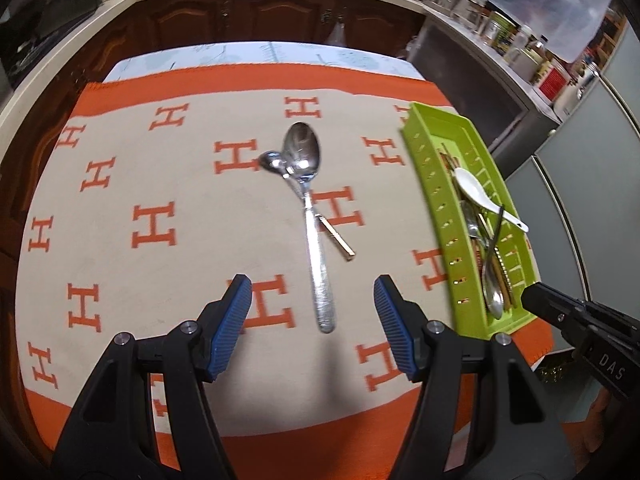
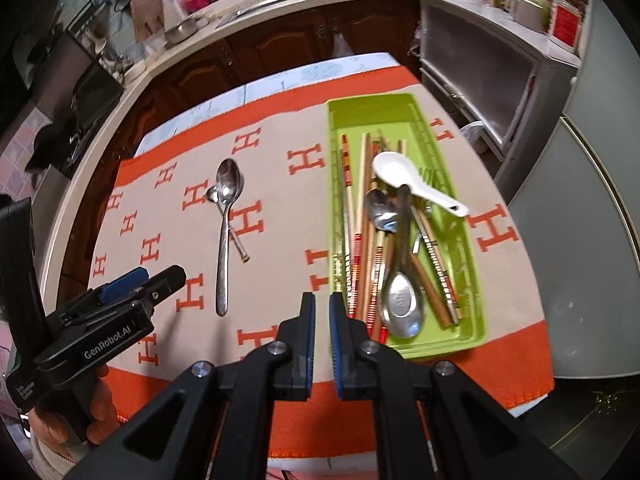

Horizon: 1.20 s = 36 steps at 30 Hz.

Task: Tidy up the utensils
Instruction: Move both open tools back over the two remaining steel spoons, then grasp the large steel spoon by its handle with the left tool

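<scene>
Left gripper (image 1: 312,320) wide, empty; right gripper (image 2: 322,344) near-closed

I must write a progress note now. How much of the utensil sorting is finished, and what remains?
Done: the green plastic tray already holds chopsticks, metal spoons and a white ceramic spoon. In hand: nothing; the left gripper is open above the large silver spoon, and the right gripper is nearly closed and empty. Left: that spoon and the small spoon under it on the orange-patterned cloth.
</scene>
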Available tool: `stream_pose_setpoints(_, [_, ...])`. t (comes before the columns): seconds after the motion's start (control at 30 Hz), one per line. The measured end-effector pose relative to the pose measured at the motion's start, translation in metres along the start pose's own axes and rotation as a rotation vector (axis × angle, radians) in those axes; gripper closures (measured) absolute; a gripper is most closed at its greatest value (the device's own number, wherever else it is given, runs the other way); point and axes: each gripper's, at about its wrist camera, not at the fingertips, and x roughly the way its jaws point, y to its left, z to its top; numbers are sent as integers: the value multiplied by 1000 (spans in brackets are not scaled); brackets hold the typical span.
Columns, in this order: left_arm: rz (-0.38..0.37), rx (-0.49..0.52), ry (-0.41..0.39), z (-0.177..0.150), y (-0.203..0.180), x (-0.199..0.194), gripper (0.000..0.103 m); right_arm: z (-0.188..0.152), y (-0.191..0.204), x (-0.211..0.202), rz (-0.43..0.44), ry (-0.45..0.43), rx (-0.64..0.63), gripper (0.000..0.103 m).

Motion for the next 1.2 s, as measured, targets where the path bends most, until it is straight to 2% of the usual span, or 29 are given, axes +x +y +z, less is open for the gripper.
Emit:
stream_pose_setpoints(0.37, [11,-55,-20,2,33,8,42,9,35,27,-7,60,-76,96])
stream_pose_setpoints(0.73, [11,-88,20,7,49,25,42,26,53,60,4,109,-108,96])
stream_pose_setpoints(1.03, [-71,-133,93,19,68,54,42,59,60,93,0,141,-117,96])
stream_pose_setpoints(1.2, [-115,-128,140,31,61,78,42,72,57,106,21,158,-89,96])
